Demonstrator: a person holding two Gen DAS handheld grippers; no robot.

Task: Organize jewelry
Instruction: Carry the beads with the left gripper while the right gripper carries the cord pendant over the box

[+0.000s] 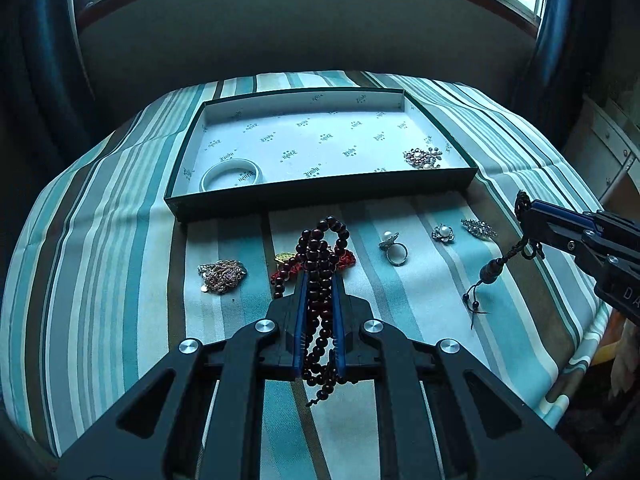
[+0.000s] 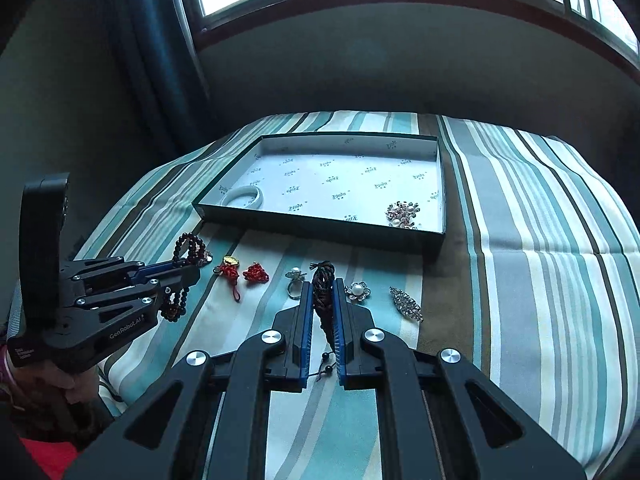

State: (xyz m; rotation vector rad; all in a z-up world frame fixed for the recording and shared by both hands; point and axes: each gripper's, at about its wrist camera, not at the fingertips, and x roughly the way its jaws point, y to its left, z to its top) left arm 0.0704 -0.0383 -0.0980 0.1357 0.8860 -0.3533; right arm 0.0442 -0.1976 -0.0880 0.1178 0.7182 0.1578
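Note:
My left gripper (image 1: 320, 280) is shut on a dark red bead necklace (image 1: 320, 256), held above the striped cloth; it also shows in the right wrist view (image 2: 188, 266). My right gripper (image 2: 323, 288) is shut on a dark braided cord bracelet (image 2: 322, 292) whose bead and tassel hang down (image 1: 490, 272). The shallow white-lined box (image 1: 320, 196) lies beyond, holding a white bangle (image 1: 230, 174) at its near left and a pearl brooch (image 1: 422, 158) at its near right.
On the cloth in front of the box lie a gold chain heap (image 1: 222, 276), red knot charms (image 2: 244, 274), a pearl ring (image 1: 392, 248), a pearl flower brooch (image 1: 443, 234) and a crystal brooch (image 1: 479, 229). The bed drops off at left and right; a wall and window stand behind.

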